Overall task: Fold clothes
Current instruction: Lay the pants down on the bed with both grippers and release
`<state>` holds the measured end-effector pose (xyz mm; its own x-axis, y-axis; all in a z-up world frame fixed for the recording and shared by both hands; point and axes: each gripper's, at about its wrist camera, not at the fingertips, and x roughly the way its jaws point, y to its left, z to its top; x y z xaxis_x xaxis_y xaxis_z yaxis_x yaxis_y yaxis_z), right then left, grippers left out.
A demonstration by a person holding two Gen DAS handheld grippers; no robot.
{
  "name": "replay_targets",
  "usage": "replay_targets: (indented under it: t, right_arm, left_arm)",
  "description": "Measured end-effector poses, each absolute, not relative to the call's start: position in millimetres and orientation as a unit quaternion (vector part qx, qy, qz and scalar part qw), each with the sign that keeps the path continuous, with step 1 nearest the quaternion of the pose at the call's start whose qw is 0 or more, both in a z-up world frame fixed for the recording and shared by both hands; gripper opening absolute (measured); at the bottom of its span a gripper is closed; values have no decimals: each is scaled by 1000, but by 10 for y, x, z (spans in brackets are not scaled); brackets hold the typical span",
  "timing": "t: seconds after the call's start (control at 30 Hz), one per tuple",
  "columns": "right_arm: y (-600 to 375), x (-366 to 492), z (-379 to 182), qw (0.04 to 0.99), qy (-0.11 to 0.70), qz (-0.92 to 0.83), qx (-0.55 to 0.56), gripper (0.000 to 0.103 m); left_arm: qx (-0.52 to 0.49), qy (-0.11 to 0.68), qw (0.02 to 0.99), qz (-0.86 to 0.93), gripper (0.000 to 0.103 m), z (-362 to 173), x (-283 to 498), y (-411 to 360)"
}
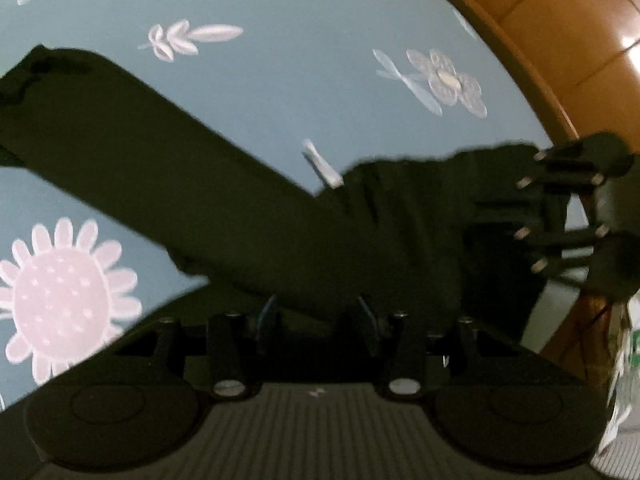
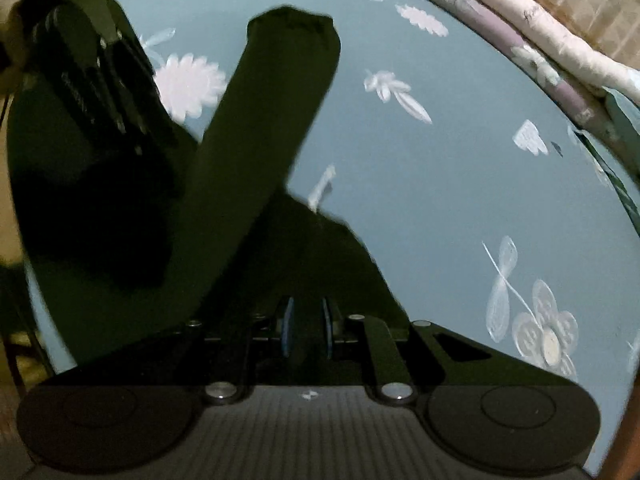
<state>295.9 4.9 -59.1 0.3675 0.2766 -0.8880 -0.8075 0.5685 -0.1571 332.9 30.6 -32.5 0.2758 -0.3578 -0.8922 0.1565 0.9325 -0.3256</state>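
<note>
**Count of things in view**

One dark garment (image 1: 200,184) lies on one blue flowered bedsheet (image 1: 280,80). Two grippers show: the left gripper (image 1: 318,320) and the right gripper (image 2: 307,330), each with two fingers (image 2: 286,330).

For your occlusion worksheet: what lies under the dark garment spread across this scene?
Under the dark garment lies a blue sheet with pale flower prints, visible all round it. What the sheet carries directly beneath the cloth is covered and cannot be seen.
</note>
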Motion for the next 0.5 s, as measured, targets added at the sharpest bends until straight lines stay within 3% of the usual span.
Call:
replay_targets:
  t: [0.27, 0.5]
  right_arm:
    - [475, 3239, -680, 770, 409, 379, -309, 16]
    - [613, 3336, -770, 755, 457, 407, -234, 22]
  left_arm:
    - [-101, 552, 816, -139, 44, -337, 3570, 425]
    - [-124, 550, 819, -108, 44, -397, 3638, 681]
